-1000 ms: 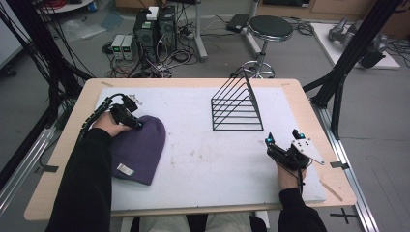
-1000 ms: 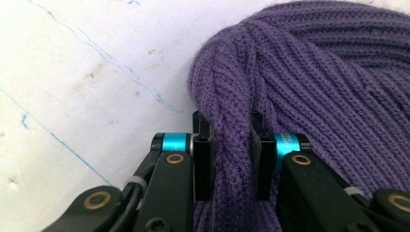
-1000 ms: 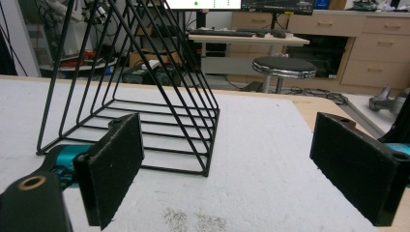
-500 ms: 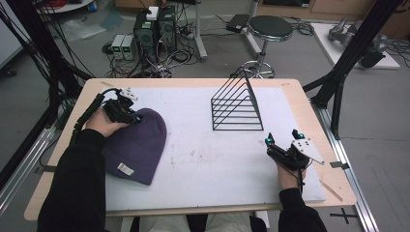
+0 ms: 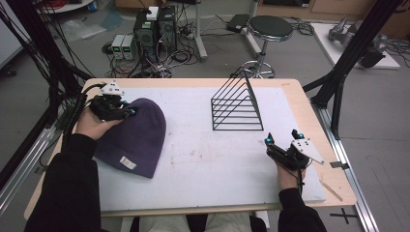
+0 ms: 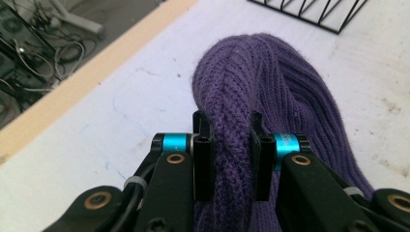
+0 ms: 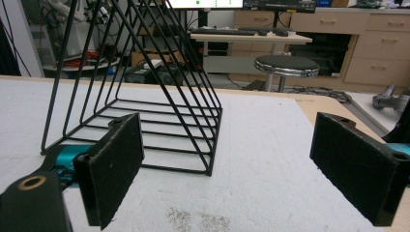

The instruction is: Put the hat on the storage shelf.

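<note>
At the counter's [image 5: 290, 96] far left, the left claw [image 6: 231, 145] pinches a ridge of the purple ribbed-knit beanie [image 5: 138, 137], likely to lift it, while the right claw [image 7: 227, 169] waits spread open near the black wire rack [image 7: 145, 96].

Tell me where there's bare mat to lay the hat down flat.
The widest bare patch lies between the purple hat, the wire rack and the right gripper. A narrower strip runs behind the hat toward the rack. The left edge is crowded by the left gripper, pinching the hat.

A black wire rack [image 5: 237, 104] stands between the claws, bare mat [image 5: 203, 159] before it.
</note>
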The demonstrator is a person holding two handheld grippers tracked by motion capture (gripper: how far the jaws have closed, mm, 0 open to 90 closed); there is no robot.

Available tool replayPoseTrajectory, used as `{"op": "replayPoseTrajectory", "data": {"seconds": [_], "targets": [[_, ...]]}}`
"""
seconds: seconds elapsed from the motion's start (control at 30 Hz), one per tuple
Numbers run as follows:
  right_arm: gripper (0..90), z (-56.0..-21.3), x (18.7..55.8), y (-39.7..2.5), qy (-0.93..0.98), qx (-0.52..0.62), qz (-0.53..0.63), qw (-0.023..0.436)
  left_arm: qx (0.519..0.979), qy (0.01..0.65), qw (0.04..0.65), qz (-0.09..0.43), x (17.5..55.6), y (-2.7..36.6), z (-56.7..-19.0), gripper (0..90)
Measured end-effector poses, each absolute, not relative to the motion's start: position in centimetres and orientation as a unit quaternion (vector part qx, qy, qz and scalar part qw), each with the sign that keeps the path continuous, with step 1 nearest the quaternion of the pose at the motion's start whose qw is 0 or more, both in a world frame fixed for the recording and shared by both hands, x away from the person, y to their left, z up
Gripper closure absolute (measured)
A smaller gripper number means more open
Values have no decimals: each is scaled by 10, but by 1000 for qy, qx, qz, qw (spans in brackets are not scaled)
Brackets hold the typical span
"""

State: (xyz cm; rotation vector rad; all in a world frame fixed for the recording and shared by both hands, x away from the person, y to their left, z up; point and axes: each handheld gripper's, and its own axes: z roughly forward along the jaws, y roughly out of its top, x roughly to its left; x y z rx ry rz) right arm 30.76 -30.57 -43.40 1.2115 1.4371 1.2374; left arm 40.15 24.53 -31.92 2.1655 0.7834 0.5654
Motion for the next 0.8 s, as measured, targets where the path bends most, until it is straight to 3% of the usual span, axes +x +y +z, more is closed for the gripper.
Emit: {"op": "replayPoseTrajectory", "data": {"seconds": [0.8], "targets": [[112, -434, 308, -305, 577, 483, 500, 429, 746, 287, 519, 304, 360, 230, -268, 762]]}}
